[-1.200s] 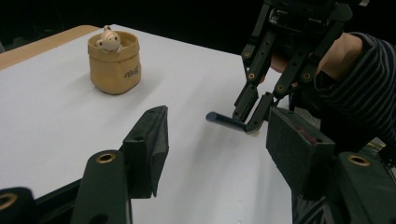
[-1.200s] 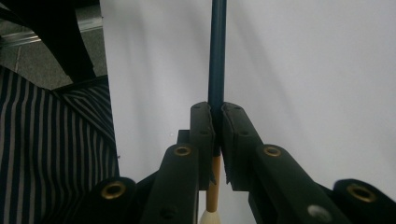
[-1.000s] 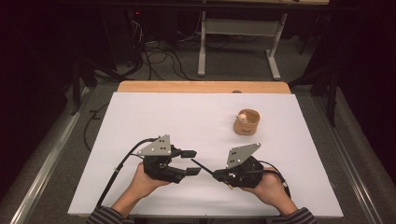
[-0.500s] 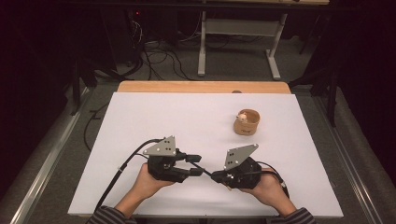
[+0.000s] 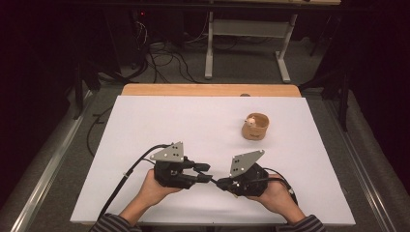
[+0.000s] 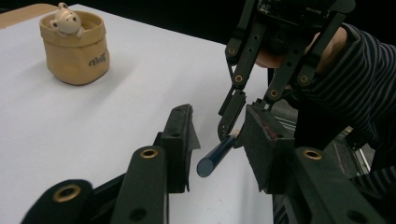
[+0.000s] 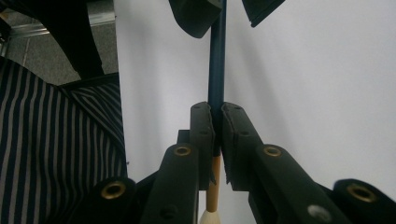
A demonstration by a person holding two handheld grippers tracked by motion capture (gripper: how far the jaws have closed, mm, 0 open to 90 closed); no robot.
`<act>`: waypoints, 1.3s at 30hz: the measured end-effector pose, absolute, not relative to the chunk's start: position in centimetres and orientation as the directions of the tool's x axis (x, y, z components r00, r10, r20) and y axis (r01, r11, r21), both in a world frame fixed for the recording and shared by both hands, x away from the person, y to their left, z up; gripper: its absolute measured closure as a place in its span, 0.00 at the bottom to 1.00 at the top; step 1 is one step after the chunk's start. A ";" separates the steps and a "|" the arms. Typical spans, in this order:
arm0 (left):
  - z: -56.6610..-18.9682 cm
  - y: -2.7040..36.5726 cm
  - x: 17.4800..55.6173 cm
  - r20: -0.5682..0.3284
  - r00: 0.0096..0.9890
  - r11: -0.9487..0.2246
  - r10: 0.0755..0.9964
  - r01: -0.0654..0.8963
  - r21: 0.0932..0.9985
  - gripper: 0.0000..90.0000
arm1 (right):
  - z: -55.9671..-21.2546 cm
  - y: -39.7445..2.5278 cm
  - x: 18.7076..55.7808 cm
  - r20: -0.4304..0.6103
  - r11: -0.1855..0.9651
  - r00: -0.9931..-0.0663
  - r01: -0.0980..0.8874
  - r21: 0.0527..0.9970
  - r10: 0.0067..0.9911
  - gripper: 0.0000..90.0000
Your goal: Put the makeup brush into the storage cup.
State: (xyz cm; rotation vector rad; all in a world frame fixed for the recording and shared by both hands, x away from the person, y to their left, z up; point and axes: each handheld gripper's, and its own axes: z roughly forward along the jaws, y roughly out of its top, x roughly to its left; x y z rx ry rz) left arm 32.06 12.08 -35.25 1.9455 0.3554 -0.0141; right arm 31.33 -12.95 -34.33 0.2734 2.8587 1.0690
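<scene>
Step in hand: handing a pen across from the right tongs to the left tongs, low over the desk near its 6 o'clock edge.
Right tongs: pressing together on the pen's dark blue barrel, pinching it firmly in the right gripper view, with a tan section and a pale tip trailing out behind the pads.
Left tongs: standing spread, the jaws flanking the pen's free blunt end in the left gripper view, not yet touching it on either side as far as can be judged.
Pen: hanging in the air between the two tools, lying roughly along the 3-to-9 o'clock line in the high view, clear of the desk surface.
Pouch: sitting upright toward 1 o'clock of the tongs, a tan fabric holder with a small pale bear figure peeking out of its top, well apart from both hands.
Next move, as a judgement: easing the left tongs further along the barrel, then closing squarely on it before loosening the right pair; keeping the barrel centred between the pads, avoiding a glancing pinch likely to roll or drop the pen.
Likely goal: carrying the pen over toward the pouch.
</scene>
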 end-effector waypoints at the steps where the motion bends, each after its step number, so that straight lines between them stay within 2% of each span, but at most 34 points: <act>1: -35.3 12.1 32.1 -0.177 0.955 -0.351 0.239 0.255 0.901 0.72 | -34.3 -12.9 31.3 -0.010 0.742 -0.981 0.139 0.656 0.193 0.95; 19: -35.5 11.9 32.1 -0.175 0.959 -0.373 0.223 0.250 0.893 0.82 | -34.3 -12.9 31.4 -0.022 0.744 -0.984 0.119 0.658 0.177 0.95; 39: -35.5 12.0 32.3 -0.190 0.959 -0.373 0.208 0.257 0.891 0.85 | -34.3 -12.9 31.4 -0.033 0.741 -0.985 0.103 0.664 0.167 0.95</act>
